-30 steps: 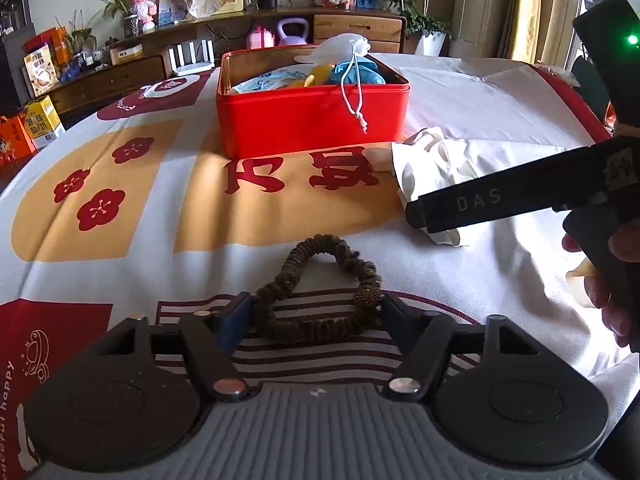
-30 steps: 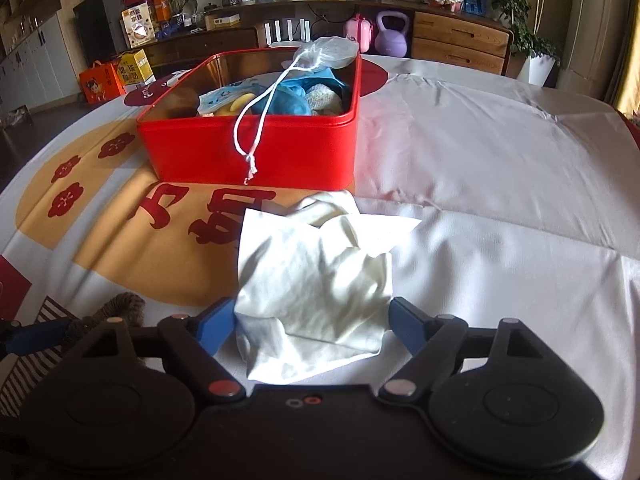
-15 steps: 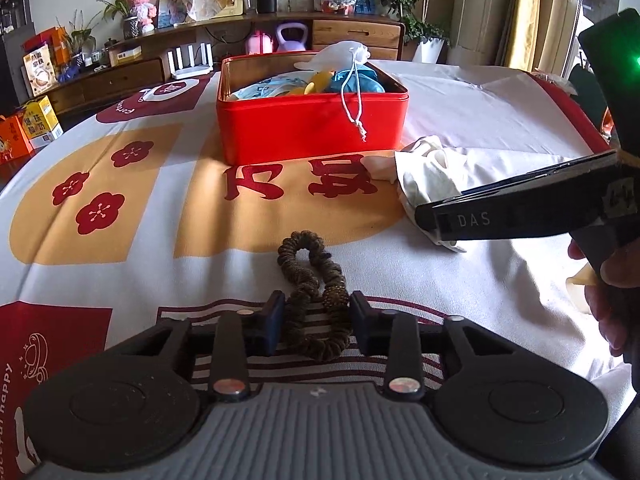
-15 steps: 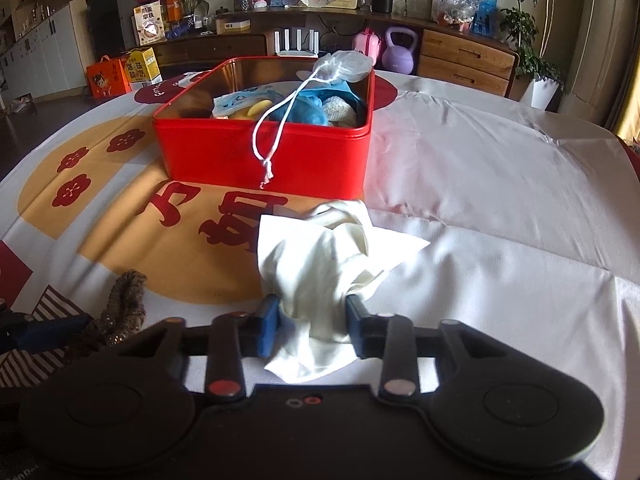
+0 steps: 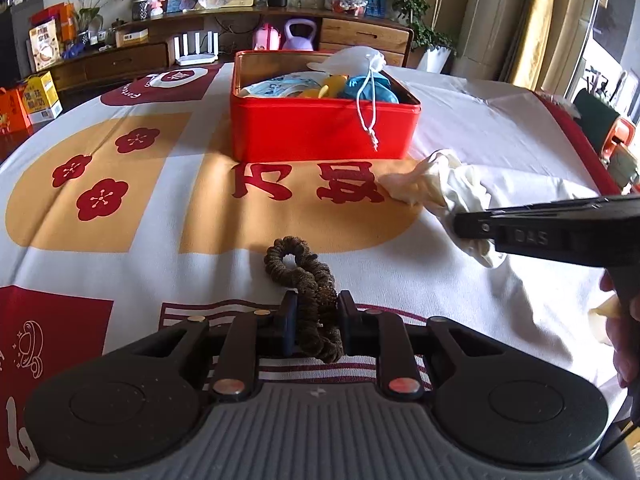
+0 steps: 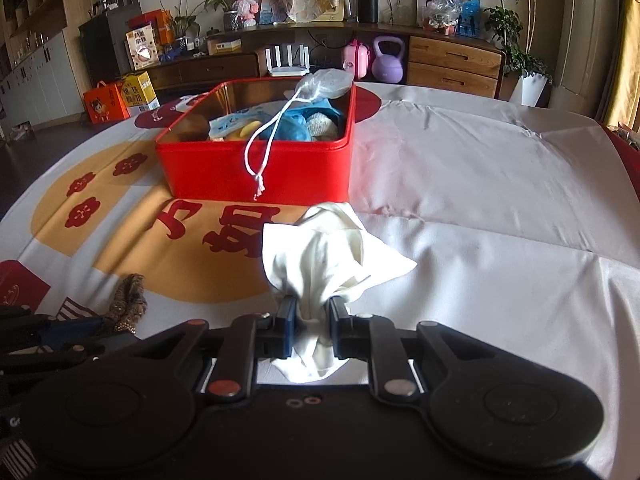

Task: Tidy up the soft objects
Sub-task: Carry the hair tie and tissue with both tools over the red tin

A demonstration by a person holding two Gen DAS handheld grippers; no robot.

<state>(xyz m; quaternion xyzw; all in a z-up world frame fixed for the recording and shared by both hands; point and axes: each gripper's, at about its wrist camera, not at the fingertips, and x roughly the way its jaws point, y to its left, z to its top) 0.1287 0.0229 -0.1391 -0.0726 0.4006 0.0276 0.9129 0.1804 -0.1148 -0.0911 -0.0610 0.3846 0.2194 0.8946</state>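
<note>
Where the left wrist view looks forward, left gripper (image 5: 317, 322) pinches brown scrunchie (image 5: 308, 280), lying on printed tablecloth (image 5: 120, 200); red tin (image 5: 320, 132) beyond, holding soft items. In the right wrist view, right gripper (image 6: 313, 326) pinches white cloth (image 6: 324, 260), bunched just before the tin (image 6: 256, 172).

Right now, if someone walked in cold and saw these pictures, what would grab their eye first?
Probably the red tin at the middle of the printed tablecloth, already stuffed with soft things, a white drawstring hanging over its front wall. Next, the two grabs in front of it: the right gripper pinches a white cloth, and the left gripper squeezes a brown scrunchie.
</note>
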